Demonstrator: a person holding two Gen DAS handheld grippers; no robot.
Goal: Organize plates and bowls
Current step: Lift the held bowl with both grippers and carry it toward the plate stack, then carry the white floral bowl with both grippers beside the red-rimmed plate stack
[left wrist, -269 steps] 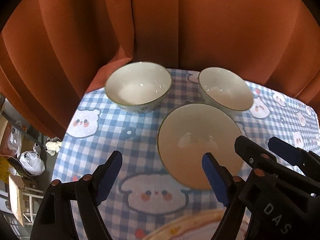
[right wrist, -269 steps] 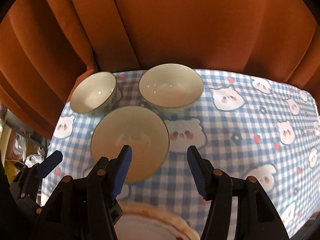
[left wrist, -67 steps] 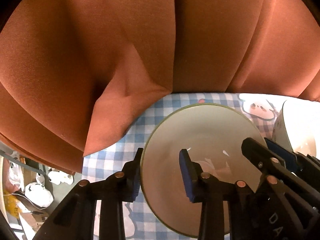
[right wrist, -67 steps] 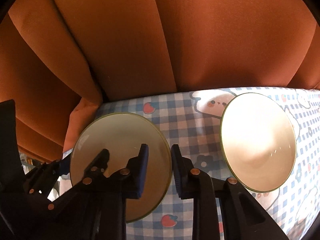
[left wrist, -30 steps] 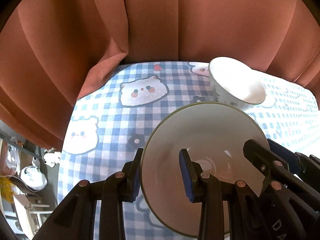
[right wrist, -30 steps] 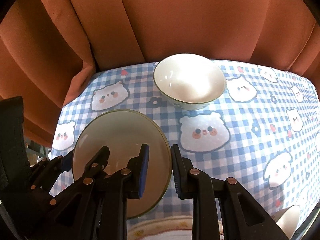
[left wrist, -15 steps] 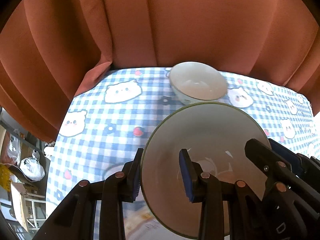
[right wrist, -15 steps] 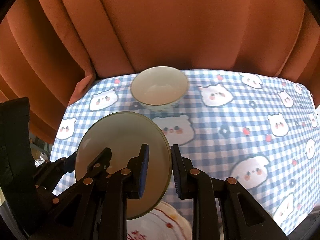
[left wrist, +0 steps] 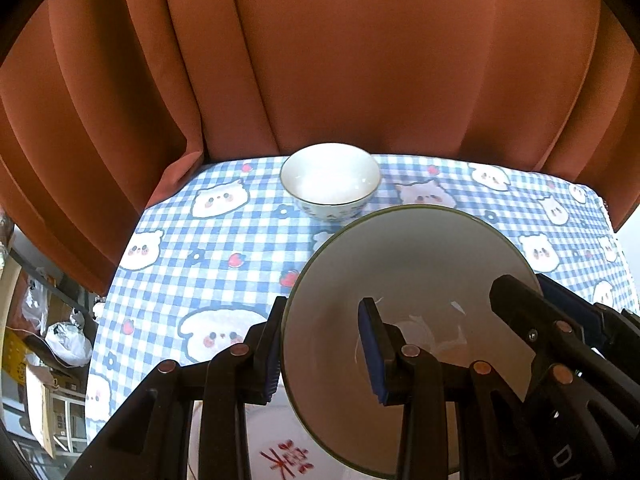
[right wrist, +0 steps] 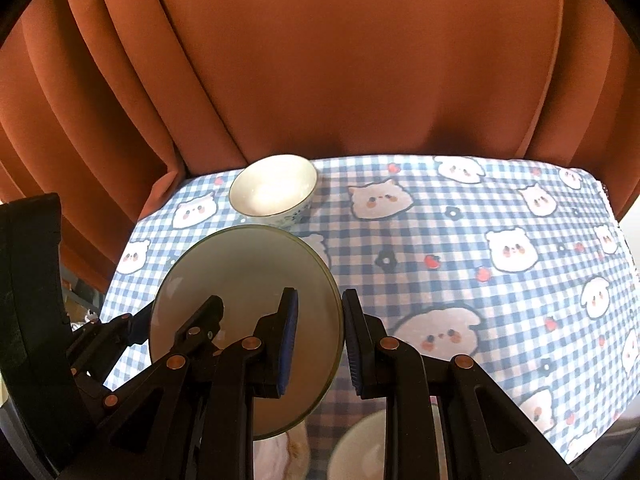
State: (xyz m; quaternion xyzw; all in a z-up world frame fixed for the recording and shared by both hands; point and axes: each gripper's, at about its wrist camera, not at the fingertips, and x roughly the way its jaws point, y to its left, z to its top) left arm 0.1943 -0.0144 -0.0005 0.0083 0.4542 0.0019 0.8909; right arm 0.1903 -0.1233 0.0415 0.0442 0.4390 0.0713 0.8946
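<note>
Both grippers hold one cream bowl with a green rim [left wrist: 420, 272] above the table. My left gripper [left wrist: 324, 344] is shut on its left rim. My right gripper [right wrist: 318, 336] is shut on its right rim, and the bowl also shows in the right wrist view [right wrist: 248, 280]. A white bowl with a blue pattern [left wrist: 330, 180] stands at the far edge of the table, seen too in the right wrist view [right wrist: 274, 190]. Below the held bowl lies a white plate with red characters [left wrist: 280, 452]. Another white bowl [right wrist: 360, 452] shows at the bottom of the right wrist view.
The table has a blue checked cloth with bear faces [right wrist: 460, 260]. An orange curtain [left wrist: 340, 60] hangs right behind the table's far edge. The floor with bags and boxes [left wrist: 60, 340] lies off the left edge.
Both grippers have drawn back toward the near side with the cream bowl. The far white bowl looks smaller and the red-character plate has come into view below.
</note>
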